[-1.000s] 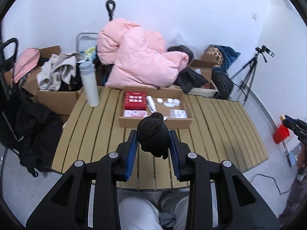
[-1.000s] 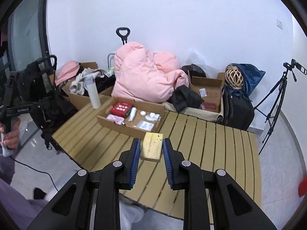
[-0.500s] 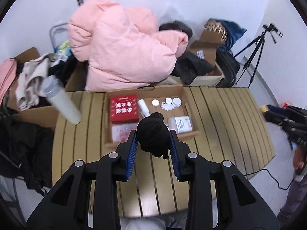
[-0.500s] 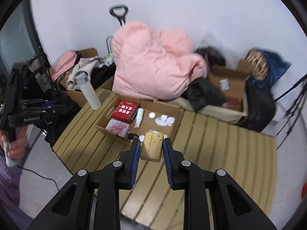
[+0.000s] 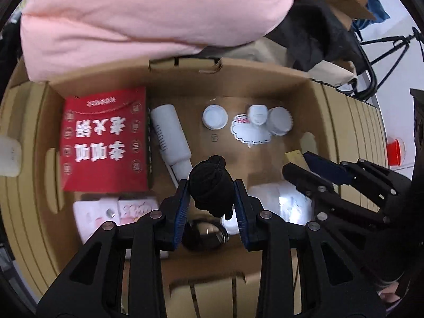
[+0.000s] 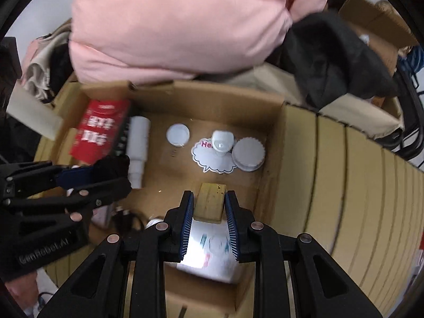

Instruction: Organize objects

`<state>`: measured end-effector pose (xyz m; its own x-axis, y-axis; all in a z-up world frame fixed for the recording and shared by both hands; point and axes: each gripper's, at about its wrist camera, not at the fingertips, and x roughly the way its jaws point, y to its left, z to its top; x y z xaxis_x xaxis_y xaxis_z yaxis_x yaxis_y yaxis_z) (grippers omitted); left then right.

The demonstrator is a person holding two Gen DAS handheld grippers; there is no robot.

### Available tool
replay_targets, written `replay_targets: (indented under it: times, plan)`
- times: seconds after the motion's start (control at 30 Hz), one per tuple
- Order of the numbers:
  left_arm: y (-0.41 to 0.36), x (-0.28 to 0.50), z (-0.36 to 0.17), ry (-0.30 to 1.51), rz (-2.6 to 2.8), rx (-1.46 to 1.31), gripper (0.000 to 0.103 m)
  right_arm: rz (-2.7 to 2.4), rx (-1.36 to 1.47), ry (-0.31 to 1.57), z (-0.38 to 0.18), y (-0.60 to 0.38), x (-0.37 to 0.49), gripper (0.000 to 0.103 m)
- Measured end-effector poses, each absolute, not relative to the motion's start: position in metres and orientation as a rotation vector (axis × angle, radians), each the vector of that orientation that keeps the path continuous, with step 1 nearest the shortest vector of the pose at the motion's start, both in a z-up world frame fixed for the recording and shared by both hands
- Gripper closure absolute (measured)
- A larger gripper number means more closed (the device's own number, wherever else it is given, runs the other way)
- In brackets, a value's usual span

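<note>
both grippers hang over the cardboard box (image 5: 312, 98), left gripper (image 5: 212, 198) pinching black yarn ball (image 5: 210, 182), right gripper (image 6: 209, 212) pinching yellow block (image 6: 210, 202).

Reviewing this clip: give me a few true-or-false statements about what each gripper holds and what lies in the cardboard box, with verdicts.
1. The left gripper is shut on a black bundle. True.
2. The right gripper is empty. False: it is shut on a tan block.
3. A red packet lies in the cardboard box. True.
4. The white bottle stands upright. False: it lies on its side beside the red packet.
5. Both grippers are over the cardboard box. True.
</note>
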<state>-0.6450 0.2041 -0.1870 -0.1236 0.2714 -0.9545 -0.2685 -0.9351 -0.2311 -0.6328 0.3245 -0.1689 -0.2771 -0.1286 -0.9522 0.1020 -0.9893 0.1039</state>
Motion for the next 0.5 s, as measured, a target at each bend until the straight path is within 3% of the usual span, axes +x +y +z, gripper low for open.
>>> replay_targets:
  times: [0.07,0.13,0.17,0.2,0.3,0.5]
  plan:
    - [0.207,-0.647,-0.191,-0.003,2.096,-1.794,0.064,-2.396,1.791,-0.032,-0.175,0.325,-0.637,0.074]
    - [0.206,-0.645,-0.189,0.048,2.123,-1.764,0.061,-2.456,1.739,0.036,-0.170,0.325,-0.635,0.060]
    - [0.204,-0.645,-0.186,0.066,2.140,-1.752,0.060,-2.502,1.720,0.096,-0.165,0.326,-0.634,0.043]
    - [0.201,-0.645,-0.182,0.066,2.150,-1.740,0.055,-2.517,1.708,0.112,-0.161,0.328,-0.633,0.035]
    - [0.188,-0.643,-0.166,0.038,2.165,-1.715,0.042,-2.500,1.665,0.008,-0.145,0.337,-0.627,0.021]
    - [0.164,-0.607,-0.105,0.145,2.289,-1.617,0.037,-2.522,1.589,0.011,-0.091,0.327,-0.596,0.021]
